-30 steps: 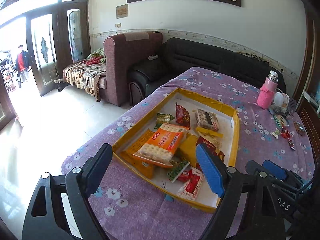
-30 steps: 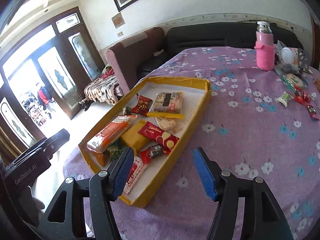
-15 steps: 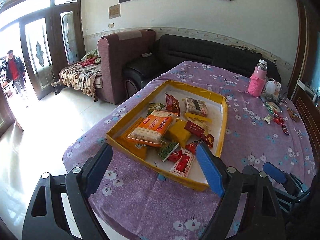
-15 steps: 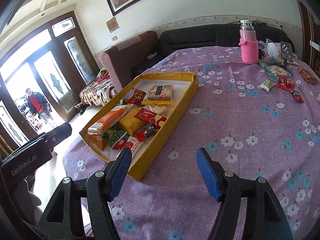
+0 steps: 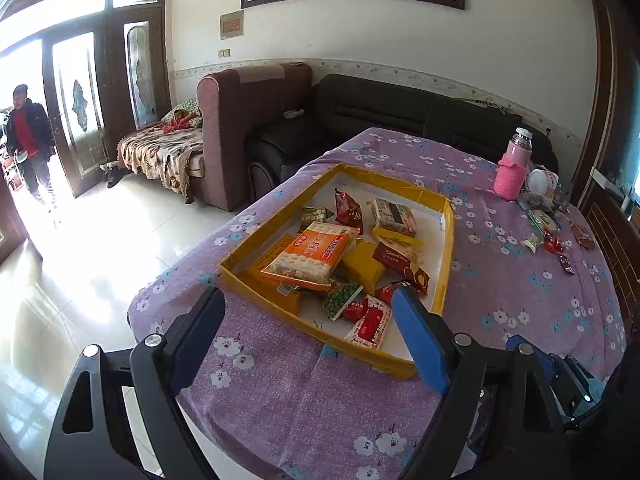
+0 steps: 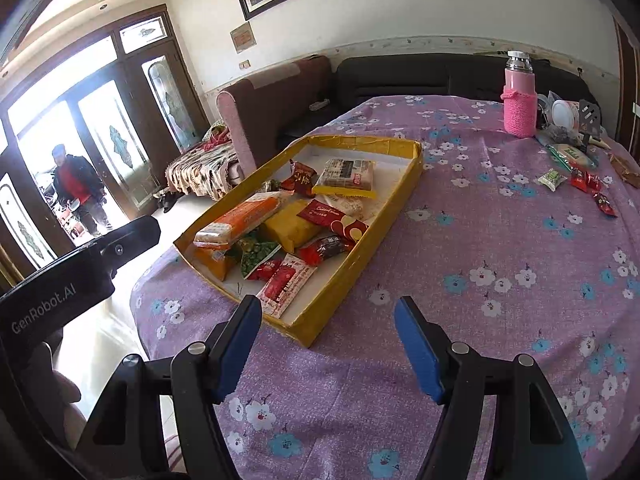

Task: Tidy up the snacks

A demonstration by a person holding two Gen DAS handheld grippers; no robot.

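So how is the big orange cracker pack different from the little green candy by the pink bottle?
The orange cracker pack is long and much bigger; the green candy is small. The cracker pack lies inside the yellow tray, propped on other snacks; the candy sits out on the purple tablecloth, near red candies. Both are sealed wrappers.

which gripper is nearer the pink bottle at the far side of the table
Right. The right gripper hovers open over the bare cloth beside the yellow tray, facing the pink bottle. The left gripper sits behind the tray's near edge, farther off.
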